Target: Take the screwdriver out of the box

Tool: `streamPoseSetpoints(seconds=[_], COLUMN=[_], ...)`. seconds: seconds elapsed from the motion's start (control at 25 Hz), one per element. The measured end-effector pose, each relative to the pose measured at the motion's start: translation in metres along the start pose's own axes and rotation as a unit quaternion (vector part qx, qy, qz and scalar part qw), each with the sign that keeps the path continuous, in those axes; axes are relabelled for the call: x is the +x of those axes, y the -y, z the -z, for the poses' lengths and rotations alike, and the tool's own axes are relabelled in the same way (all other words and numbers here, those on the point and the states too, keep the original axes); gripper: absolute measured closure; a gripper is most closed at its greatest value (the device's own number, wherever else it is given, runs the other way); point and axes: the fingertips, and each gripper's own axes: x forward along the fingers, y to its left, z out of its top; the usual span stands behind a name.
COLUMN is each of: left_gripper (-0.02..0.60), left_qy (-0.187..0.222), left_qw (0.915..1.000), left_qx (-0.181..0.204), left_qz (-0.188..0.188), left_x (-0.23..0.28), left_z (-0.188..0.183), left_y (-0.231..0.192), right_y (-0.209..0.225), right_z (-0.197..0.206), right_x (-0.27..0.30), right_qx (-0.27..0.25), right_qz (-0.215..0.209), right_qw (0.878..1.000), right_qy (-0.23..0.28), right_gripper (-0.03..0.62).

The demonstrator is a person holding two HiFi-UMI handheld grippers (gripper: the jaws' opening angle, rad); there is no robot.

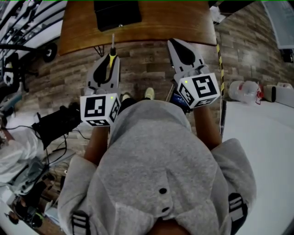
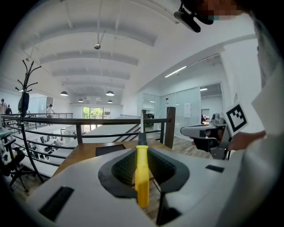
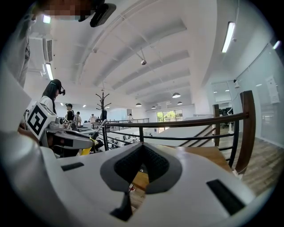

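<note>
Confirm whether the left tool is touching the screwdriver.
Touching. The left gripper view shows the left tool clamped on the yellow handle of the screwdriver.

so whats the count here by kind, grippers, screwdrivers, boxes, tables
hand-held gripper: 2, the left hand-held gripper and the right hand-held gripper
screwdriver: 1
black box: 1
wooden table: 1
total: 5

Black box (image 1: 117, 13) cut by top edge, screwdriver (image 2: 142, 173) handle half-hidden — inside left claw (image 1: 109, 62)
</note>
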Motion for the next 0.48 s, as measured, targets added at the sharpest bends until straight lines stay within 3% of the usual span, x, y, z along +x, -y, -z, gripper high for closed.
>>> streamPoseSetpoints(seconds=[0.48], left_gripper=[0.497], left_qy=[0.008], left_qw=[0.9999], left_qx=[-0.003], left_qz=[-0.010], left_x=[-0.011], left_z=[0.005], left_y=[-0.004], right_y=[-0.014], right_z=[0.000], right_x=[0.004], right_qx=[-0.007], right_qz=[-0.010], right_qw=[1.000], right_qy=[0.007], right_gripper=[0.578])
